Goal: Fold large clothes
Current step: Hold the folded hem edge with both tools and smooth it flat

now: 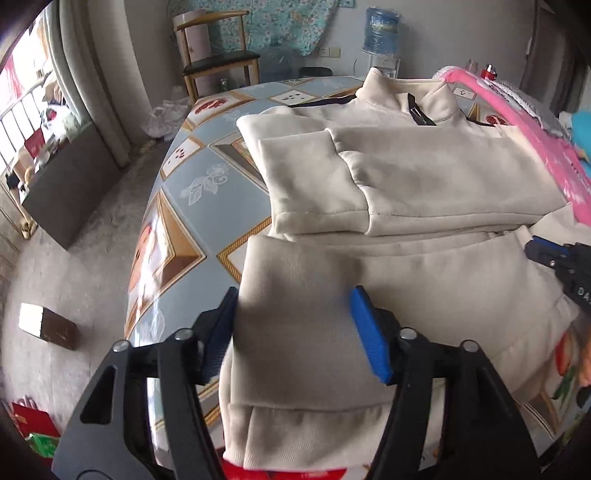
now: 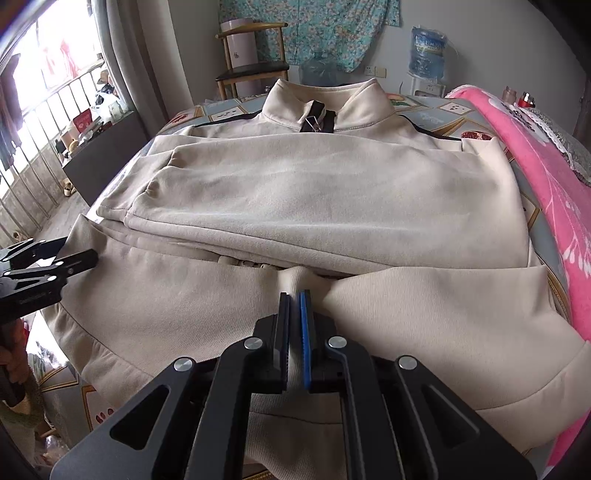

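A large cream zip-collar sweatshirt (image 1: 424, 173) lies on the patterned table (image 1: 207, 192), its sleeves folded across the chest. It fills the right wrist view (image 2: 303, 192). My left gripper (image 1: 295, 314) is open, its fingers straddling the left part of the near hem. My right gripper (image 2: 295, 317) is shut on a pinched ridge of the hem cloth (image 2: 291, 280) near the middle. The left gripper shows at the left edge of the right wrist view (image 2: 74, 264); the right gripper shows at the right edge of the left wrist view (image 1: 550, 254).
A pink blanket (image 2: 546, 192) lies along the table's right side. A wooden chair (image 1: 218, 59) and a water dispenser (image 1: 382, 33) stand behind the table. A small box (image 1: 48, 325) lies on the floor at left.
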